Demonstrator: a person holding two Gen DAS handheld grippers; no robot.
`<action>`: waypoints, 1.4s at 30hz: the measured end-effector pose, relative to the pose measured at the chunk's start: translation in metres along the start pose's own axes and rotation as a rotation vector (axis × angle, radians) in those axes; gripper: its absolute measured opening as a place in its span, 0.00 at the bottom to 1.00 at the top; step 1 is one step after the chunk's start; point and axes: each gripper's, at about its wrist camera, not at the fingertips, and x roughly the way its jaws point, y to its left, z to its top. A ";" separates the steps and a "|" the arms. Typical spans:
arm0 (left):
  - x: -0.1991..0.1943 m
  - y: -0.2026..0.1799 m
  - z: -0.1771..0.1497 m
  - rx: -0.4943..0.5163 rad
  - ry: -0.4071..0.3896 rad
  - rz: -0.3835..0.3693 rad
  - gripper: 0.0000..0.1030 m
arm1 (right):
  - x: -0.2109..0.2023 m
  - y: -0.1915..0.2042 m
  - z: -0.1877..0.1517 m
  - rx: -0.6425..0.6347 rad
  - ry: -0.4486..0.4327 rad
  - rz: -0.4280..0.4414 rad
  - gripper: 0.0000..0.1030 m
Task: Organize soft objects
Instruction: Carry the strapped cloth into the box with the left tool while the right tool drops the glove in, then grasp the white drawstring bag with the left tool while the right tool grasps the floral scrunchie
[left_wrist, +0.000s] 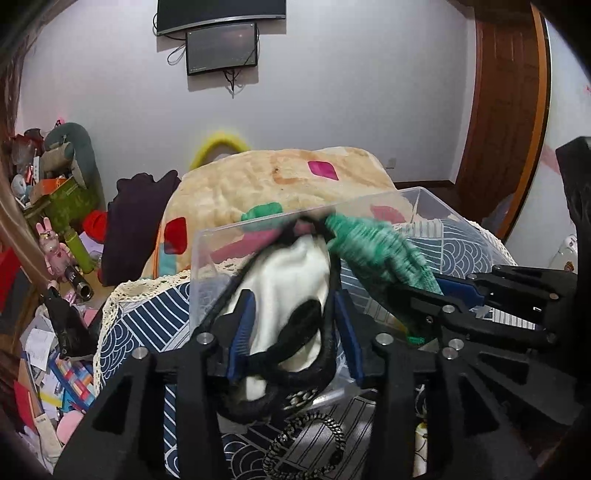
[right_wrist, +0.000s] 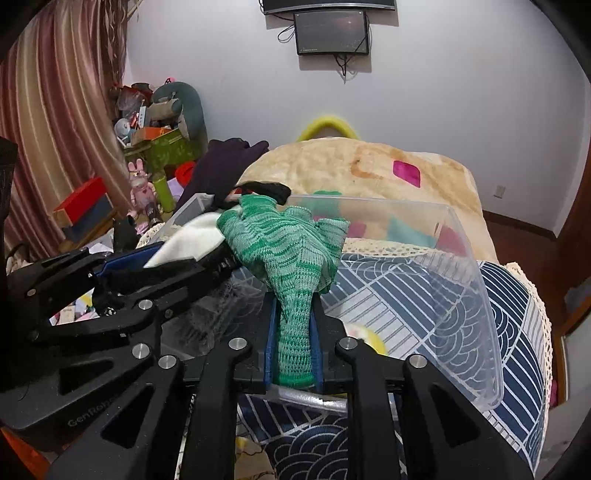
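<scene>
My left gripper is shut on a white cloth item with black cord trim and holds it over the near rim of a clear plastic box. My right gripper is shut on the cuff of a green knit glove and holds it above the same box. The glove and right gripper show at the right of the left wrist view. The white item and left gripper show at the left of the right wrist view. A yellowish soft item lies inside the box.
The box stands on a blue and white patterned cover with a lace edge. Behind it lies a cream blanket with coloured patches and a dark garment. A black and white braided band lies in front. Clutter and toys fill the left floor.
</scene>
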 end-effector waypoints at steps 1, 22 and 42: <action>-0.001 0.001 0.000 -0.005 -0.001 0.000 0.51 | 0.000 -0.001 0.000 0.003 0.002 0.004 0.15; -0.066 0.022 -0.003 -0.087 -0.102 -0.056 0.76 | -0.059 0.002 -0.006 -0.031 -0.126 -0.012 0.41; -0.099 0.043 -0.077 -0.147 -0.020 -0.116 0.92 | -0.077 0.024 -0.048 -0.082 -0.120 -0.017 0.60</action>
